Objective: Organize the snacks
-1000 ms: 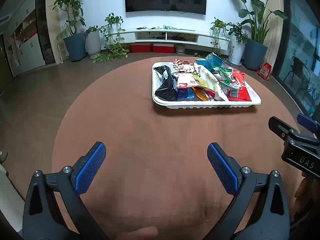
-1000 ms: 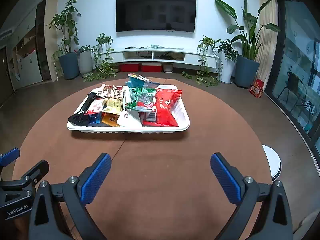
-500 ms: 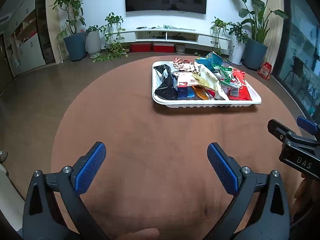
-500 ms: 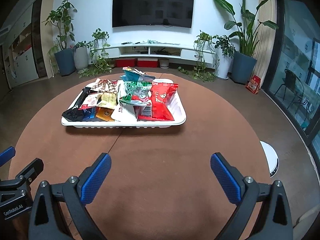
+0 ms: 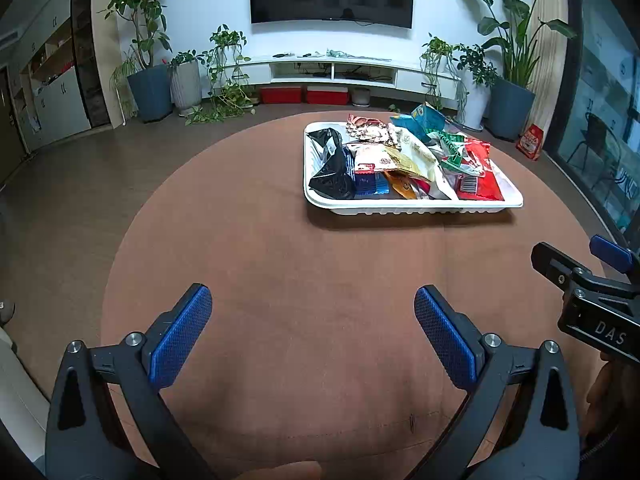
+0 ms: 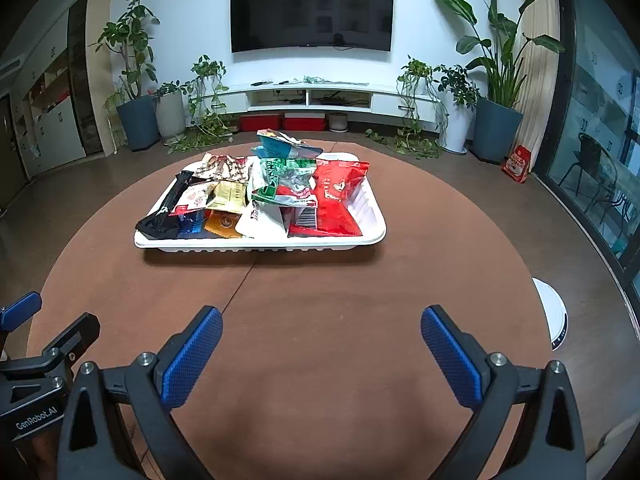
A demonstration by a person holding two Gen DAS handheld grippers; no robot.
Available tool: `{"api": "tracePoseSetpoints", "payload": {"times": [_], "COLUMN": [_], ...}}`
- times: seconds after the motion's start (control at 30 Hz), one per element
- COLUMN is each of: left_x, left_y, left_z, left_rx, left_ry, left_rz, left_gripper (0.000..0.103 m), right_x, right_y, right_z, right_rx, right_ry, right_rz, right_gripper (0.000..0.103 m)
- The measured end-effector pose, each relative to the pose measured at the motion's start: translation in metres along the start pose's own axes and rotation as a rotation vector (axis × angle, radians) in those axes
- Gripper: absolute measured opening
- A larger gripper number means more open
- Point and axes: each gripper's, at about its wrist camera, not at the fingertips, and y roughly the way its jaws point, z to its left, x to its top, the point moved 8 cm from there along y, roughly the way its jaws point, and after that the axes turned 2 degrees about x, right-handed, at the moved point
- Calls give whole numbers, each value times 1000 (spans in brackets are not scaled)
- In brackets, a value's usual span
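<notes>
A white tray (image 6: 260, 242) heaped with several snack packets stands on the round brown table (image 6: 320, 304); a red packet (image 6: 334, 196) lies at its right side and a black packet (image 6: 160, 222) at its left. The left wrist view has the same tray (image 5: 412, 209) at the upper right, with the black packet (image 5: 334, 168) and red packet (image 5: 478, 178). My left gripper (image 5: 313, 330) is open above bare table, well short of the tray. My right gripper (image 6: 322, 350) is open too, empty, facing the tray from the near side.
Each gripper shows at the edge of the other's view: the right one (image 5: 588, 292), the left one (image 6: 36, 360). A white round object (image 6: 554, 314) sits on the floor to the right of the table. Potted plants and a TV cabinet (image 6: 320, 98) line the far wall.
The right gripper has moved forward toward the tray, which now looks larger and nearer in its view. The left gripper has held nearly still. Both stay open.
</notes>
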Motion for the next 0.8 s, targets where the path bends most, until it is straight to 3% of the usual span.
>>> {"api": "tracePoseSetpoints", "payload": {"times": [0.8], "left_x": [-2], "left_y": [3], "left_z": [-2], "left_rx": [3], "left_ry": [4], "left_rz": [-2], "left_gripper": [103], "right_x": [-2], "right_y": [2], "right_z": [3], "right_rx": [8], "right_ry": [-4], "right_rz": [13], "right_gripper": [102]}}
